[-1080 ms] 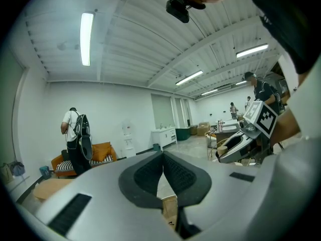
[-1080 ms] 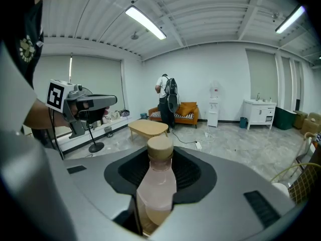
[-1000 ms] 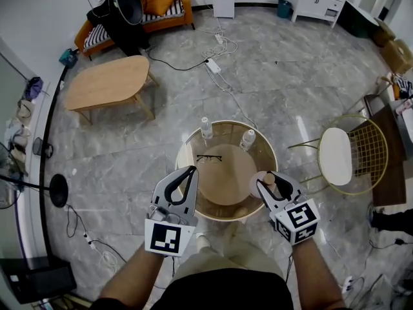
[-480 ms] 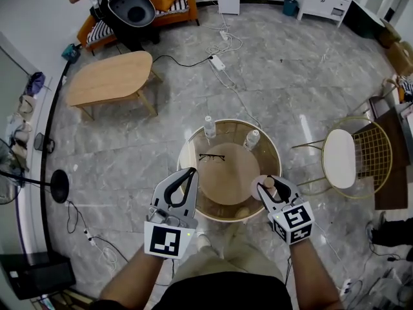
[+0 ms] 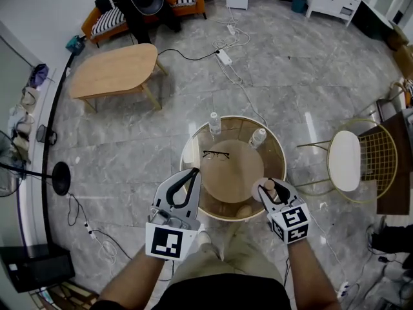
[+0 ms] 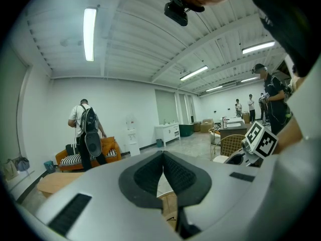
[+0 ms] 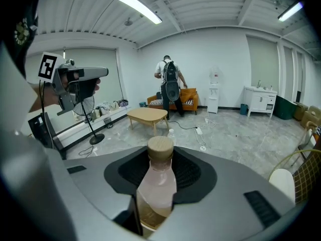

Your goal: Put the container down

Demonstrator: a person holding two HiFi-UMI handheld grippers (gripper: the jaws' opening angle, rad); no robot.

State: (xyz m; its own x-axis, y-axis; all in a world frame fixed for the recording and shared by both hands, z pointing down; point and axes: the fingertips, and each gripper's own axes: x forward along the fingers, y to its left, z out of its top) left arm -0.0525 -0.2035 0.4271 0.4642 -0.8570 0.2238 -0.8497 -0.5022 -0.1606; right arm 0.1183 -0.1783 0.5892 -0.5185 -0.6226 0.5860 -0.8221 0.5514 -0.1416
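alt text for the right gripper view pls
A pale bottle with a tan cap stands clamped between the right gripper's jaws. Beyond it, a wooden coffee table and a person with a backpack by an orange sofa.

Right tongs (image 7: 159, 181) tight around an upright pinkish container (image 7: 156, 187) with a tan cap (image 7: 160, 145), wooden table (image 7: 146, 115) beyond.

"How many things on the worktop (image 5: 193, 148)?"

"I count three: a left bottle (image 5: 215, 123), a right bottle (image 5: 258, 136), and one pair of glasses (image 5: 216, 154)."

"And held?"

"Two tools, the left hand-held gripper (image 5: 192, 172) and the right hand-held gripper (image 5: 271, 189), with one corked container (image 7: 156, 182). I also count one wooden table (image 5: 115, 71) at upper left and one wire chair (image 5: 345, 161) at right."
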